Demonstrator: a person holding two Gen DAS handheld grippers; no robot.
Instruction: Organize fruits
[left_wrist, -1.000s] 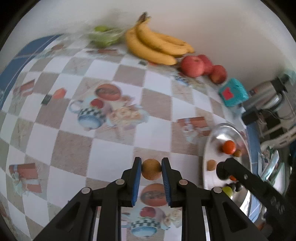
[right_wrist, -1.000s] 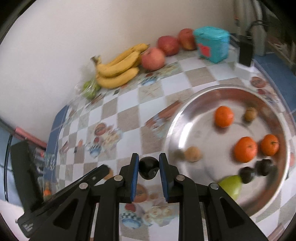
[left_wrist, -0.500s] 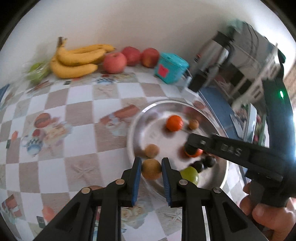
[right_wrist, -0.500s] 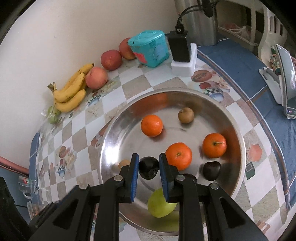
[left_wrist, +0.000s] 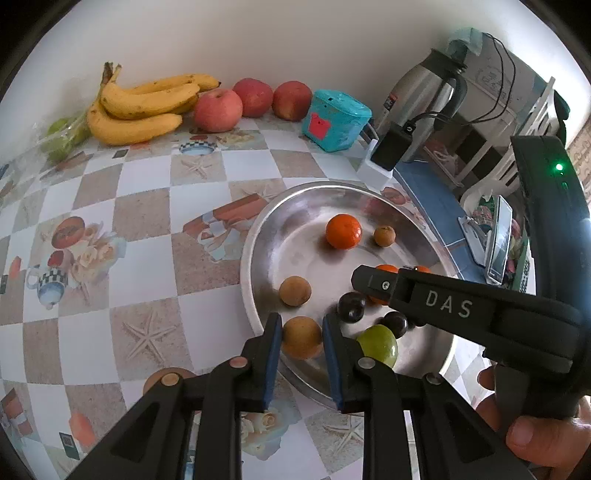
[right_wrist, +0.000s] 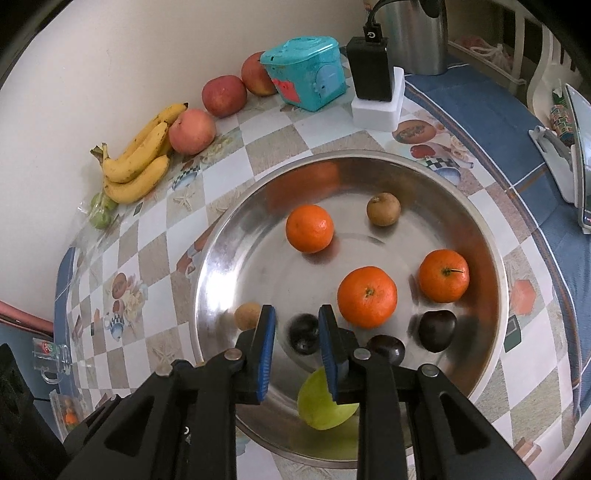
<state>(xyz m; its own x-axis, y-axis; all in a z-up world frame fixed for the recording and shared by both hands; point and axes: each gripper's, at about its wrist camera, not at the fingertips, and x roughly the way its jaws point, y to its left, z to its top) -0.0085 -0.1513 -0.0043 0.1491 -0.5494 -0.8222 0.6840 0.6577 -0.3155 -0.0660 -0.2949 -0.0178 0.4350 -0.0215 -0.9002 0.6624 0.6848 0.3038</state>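
My left gripper (left_wrist: 299, 321) is shut on a small round brown fruit (left_wrist: 301, 338), held over the near rim of the steel plate (left_wrist: 248, 258). My right gripper (right_wrist: 297, 314) hovers low over the plate (right_wrist: 207, 266) with its jaws opening. A dark plum (right_wrist: 303, 334) sits blurred between its pads, with a gap on its left side. In the left wrist view that plum (left_wrist: 351, 306) lies just below the right gripper (left_wrist: 365, 280). The plate also holds oranges (right_wrist: 367, 297), two brown fruits (right_wrist: 383, 208), two more dark plums (right_wrist: 436, 330) and a green fruit (right_wrist: 325, 402).
Along the wall lie bananas (left_wrist: 142, 107), three apples (left_wrist: 218, 110) and bagged green fruit (left_wrist: 62, 134). A teal box (left_wrist: 334, 120), a black charger on a white block (left_wrist: 391, 149) and a steel kettle (left_wrist: 421, 92) stand behind the plate. A hand (left_wrist: 539, 439) holds the right gripper.
Both grippers have swung from the checked tablecloth to over the plate. The right pads have parted slightly and the dark plum now sits loose between them.
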